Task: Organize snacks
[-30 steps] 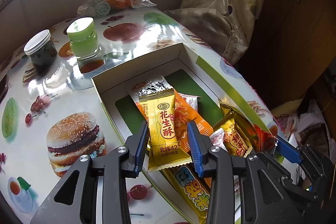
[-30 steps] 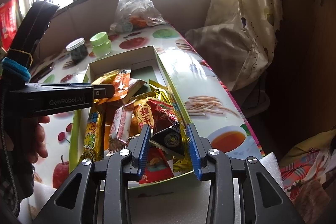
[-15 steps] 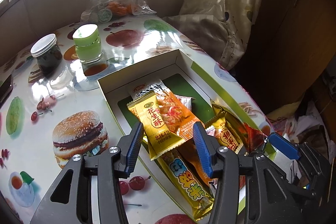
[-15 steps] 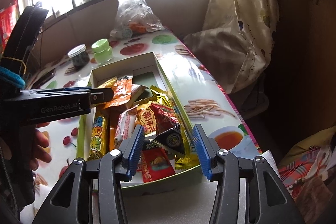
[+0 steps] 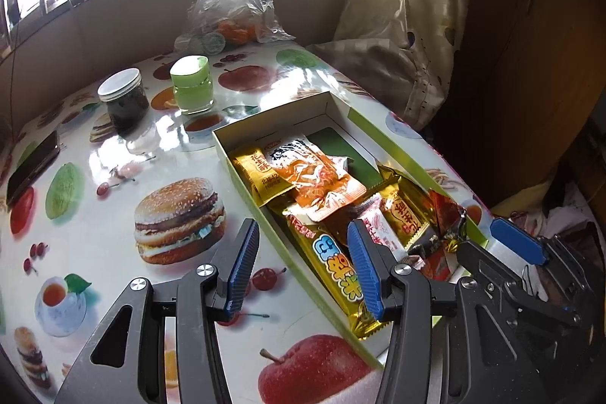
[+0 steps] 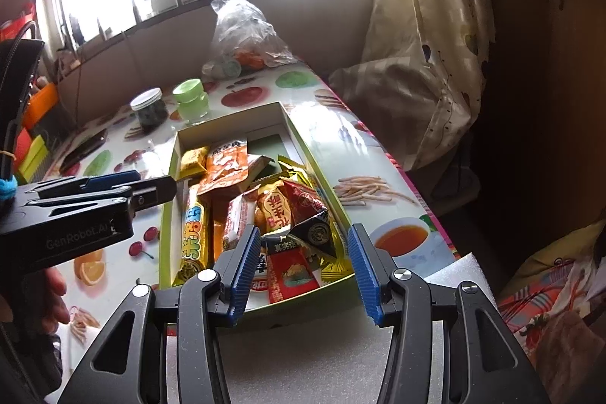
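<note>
Left gripper (image 5: 305, 271): jaws spread wide, nothing held. It is seen straddling the near left wall of the snack box (image 5: 276, 230), one finger over the tabletop (image 5: 94, 226), the other over the box contents.

Right gripper (image 6: 305, 269): jaws likewise spread, empty, held above the near end of the box (image 6: 303, 305). A black triangular packet (image 6: 314, 230) and a red sachet (image 6: 291, 271) are seen between the fingers, lying in the box, not pinched.

Box contents, left wrist view: a long yellow bar (image 5: 337, 271) along the left wall, running from 12 toward 6 o'clock; an orange sachet (image 5: 322, 184) laid over a small yellow peanut-crisp packet (image 5: 263, 173) toward the far end; a white-and-pink packet (image 5: 378, 230) and a gold packet (image 5: 405, 214) at 3 o'clock of the bar. Green box floor is exposed at the far end (image 5: 341, 146).

Beyond the box, at 11 o'clock: a green-lidded jar (image 5: 191, 86) and a white-lidded dark jar (image 5: 123, 101), close together. At 12 o'clock, a clear plastic bag (image 5: 231, 10) against the wall. A dark phone (image 5: 32, 169) is noted at 9 o'clock by the tabletop edge. A curtain (image 5: 409, 6) hangs at 2 o'clock.

In the right wrist view, the left gripper (image 6: 125, 184) is seen at 9 o'clock beside the box, with the holding hand (image 6: 53, 294) partly visible.
</note>
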